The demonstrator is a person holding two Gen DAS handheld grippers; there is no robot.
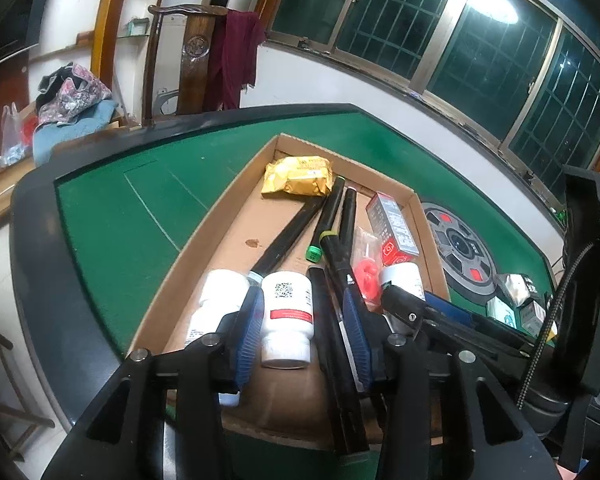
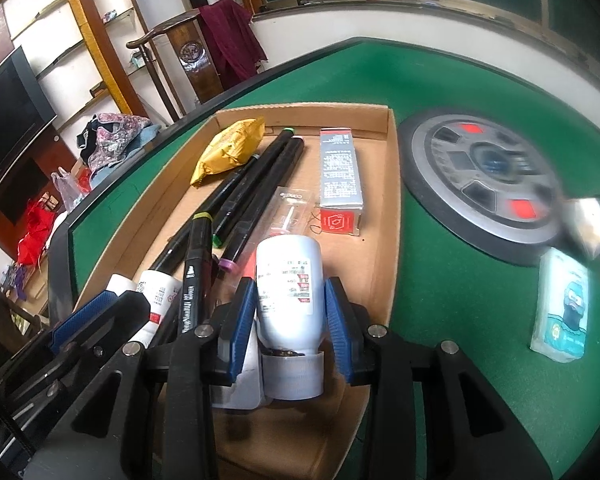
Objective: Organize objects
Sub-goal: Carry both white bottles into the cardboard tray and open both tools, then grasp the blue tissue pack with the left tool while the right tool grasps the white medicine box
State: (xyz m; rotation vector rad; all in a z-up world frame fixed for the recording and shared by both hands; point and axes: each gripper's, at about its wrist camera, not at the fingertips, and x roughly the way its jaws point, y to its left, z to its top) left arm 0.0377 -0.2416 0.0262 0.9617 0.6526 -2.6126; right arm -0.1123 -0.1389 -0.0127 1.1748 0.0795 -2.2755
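A shallow cardboard tray [image 1: 220, 216] [image 2: 388, 184] lies on the green table. It holds a yellow packet [image 1: 300, 174] [image 2: 228, 148], several black markers [image 1: 332, 216] [image 2: 260, 176], a grey and red box [image 1: 392, 224] [image 2: 340, 176] and white bottles. My left gripper [image 1: 302, 324] is open around a white bottle with a red stripe [image 1: 287, 316], which lies in the tray with a gap on the right side. Another white bottle [image 1: 214, 304] lies left of it. My right gripper [image 2: 290, 320] is open around a white bottle with a grey cap [image 2: 290, 300], pads just apart from it.
A round grey and black dial [image 2: 484, 188] [image 1: 460, 256] is set in the table's middle. A light blue pack [image 2: 562, 308] and a silver box [image 2: 588, 220] lie on the felt to the right. A wooden chair with a maroon cloth [image 1: 236, 60] stands beyond the table.
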